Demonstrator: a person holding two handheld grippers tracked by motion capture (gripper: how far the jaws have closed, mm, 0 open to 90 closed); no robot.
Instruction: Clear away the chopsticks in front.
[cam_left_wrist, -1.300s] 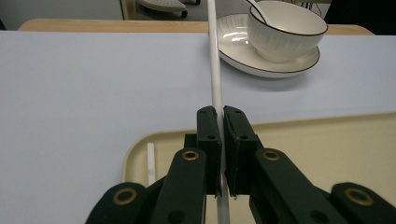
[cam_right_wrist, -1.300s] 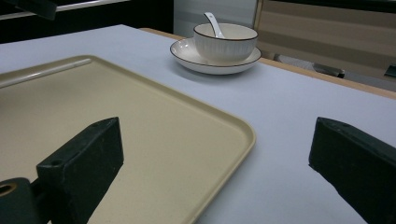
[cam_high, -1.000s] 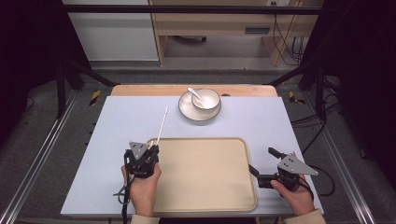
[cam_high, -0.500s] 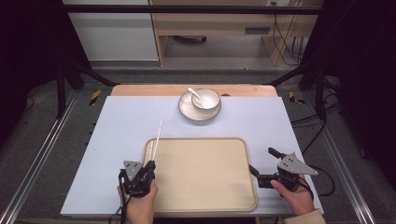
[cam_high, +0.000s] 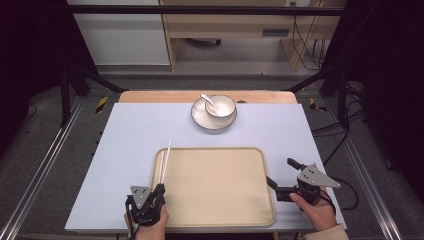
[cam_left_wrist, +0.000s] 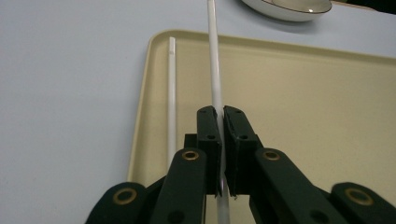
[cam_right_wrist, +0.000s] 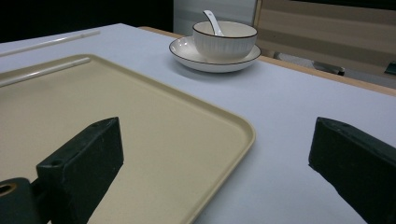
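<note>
My left gripper (cam_high: 159, 188) (cam_left_wrist: 219, 120) is at the near left corner of the beige tray (cam_high: 250, 210), shut on a white chopstick (cam_high: 167, 156) (cam_left_wrist: 213, 65). The stick points away from me over the tray's left rim, tip past the far edge. A second white chopstick (cam_high: 160, 165) (cam_left_wrist: 172, 93) lies inside the tray along that rim. My right gripper (cam_high: 280, 171) (cam_right_wrist: 219, 158) is open, its jaws straddling the tray's right rim (cam_right_wrist: 233, 140) with nothing between them.
A white bowl (cam_high: 220, 105) (cam_right_wrist: 224, 38) with a white spoon (cam_high: 207, 99) (cam_right_wrist: 212, 19) stands on a plate (cam_high: 202, 118) (cam_right_wrist: 187, 49) at the back middle of the pale blue table (cam_high: 125, 135). Metal rails and cables flank the table.
My left gripper has drawn back toward the near edge, pulling the held chopstick with it along the tray's left side. The right gripper has stayed put.
</note>
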